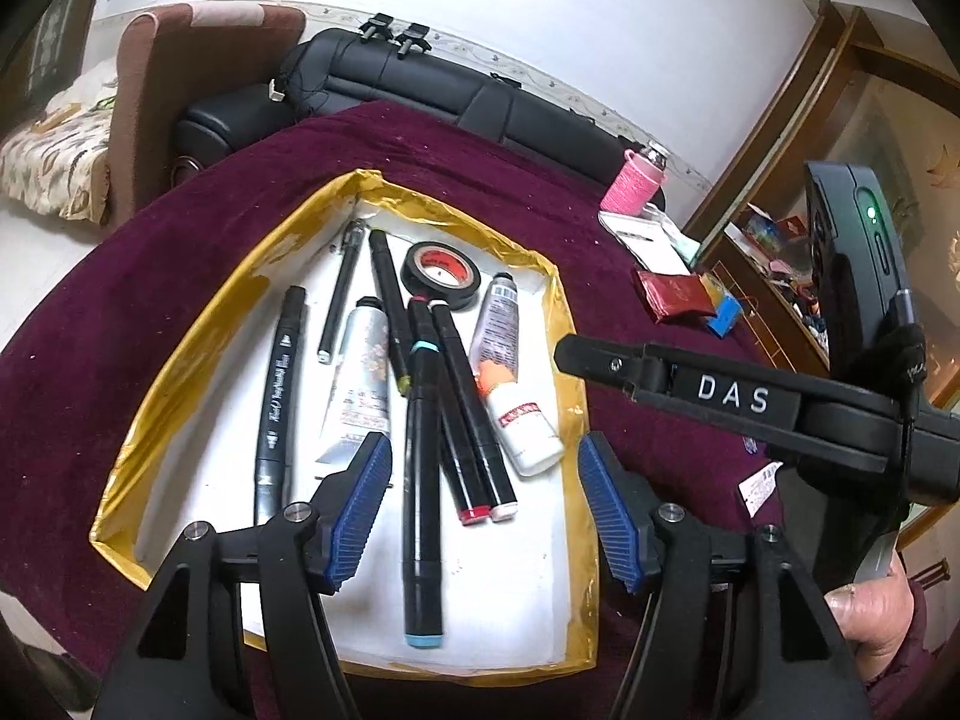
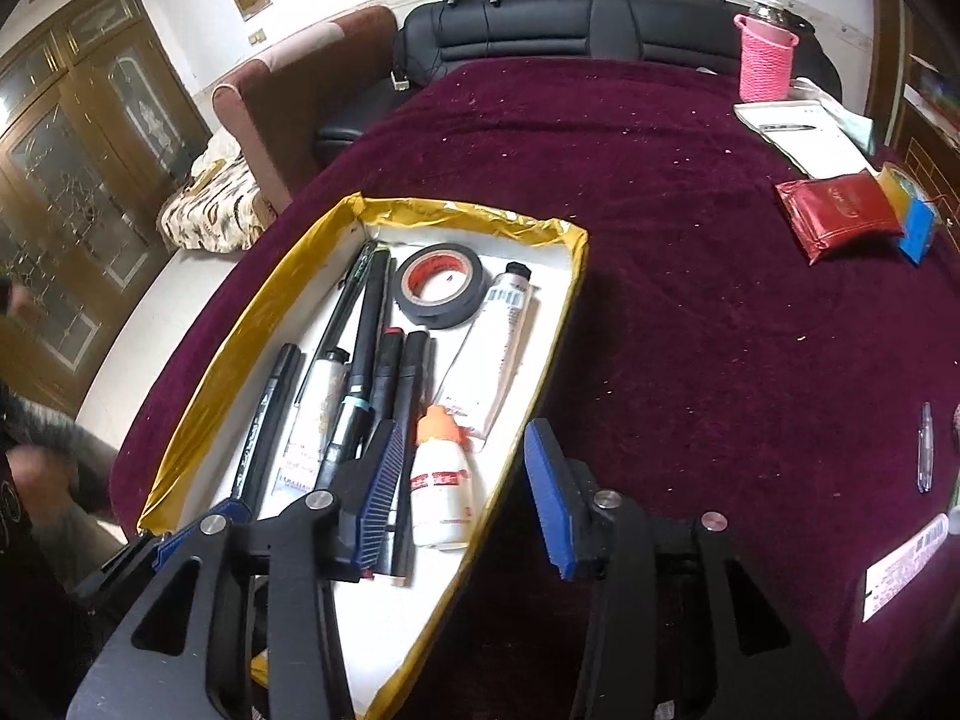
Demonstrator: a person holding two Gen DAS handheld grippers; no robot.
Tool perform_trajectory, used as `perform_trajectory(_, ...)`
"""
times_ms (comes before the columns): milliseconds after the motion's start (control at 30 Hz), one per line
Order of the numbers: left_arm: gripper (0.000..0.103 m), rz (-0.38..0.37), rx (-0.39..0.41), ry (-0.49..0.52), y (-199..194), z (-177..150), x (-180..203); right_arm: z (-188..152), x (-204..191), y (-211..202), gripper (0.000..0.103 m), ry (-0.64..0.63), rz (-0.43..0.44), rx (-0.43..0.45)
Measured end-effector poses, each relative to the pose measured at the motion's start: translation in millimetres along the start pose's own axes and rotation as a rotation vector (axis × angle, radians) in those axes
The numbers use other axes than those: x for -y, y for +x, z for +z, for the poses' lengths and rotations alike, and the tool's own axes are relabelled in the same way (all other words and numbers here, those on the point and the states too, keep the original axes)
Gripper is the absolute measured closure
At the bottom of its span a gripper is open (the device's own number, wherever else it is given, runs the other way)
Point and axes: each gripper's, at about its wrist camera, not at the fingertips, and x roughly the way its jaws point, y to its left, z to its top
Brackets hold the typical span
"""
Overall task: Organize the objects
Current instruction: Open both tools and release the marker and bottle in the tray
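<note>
while empty, each hand-held gripper (image 1: 483, 504) (image 2: 462, 492) hangs part-open above the tray (image 1: 564, 324).

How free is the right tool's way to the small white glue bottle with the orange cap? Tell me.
Probably free. The right tool hangs open right above the white glue bottle, which lies uncovered in the gold-edged tray; only the black markers beside it crowd one finger.

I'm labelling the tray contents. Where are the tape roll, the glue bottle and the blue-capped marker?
tape roll (image 1: 442, 273), left wrist view, on its black outer ring.
glue bottle (image 2: 442, 489), right wrist view, on its white body.
blue-capped marker (image 1: 422, 480), left wrist view, mid-barrel.
</note>
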Motion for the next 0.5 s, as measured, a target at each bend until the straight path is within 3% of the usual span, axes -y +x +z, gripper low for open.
perform_trajectory(500, 0.044, 0.068, -0.04, 0.058, 13.3, 1.8, 21.6, 0.6, 27.9, -2.5, 0.061, 0.064, -0.005, 0.004)
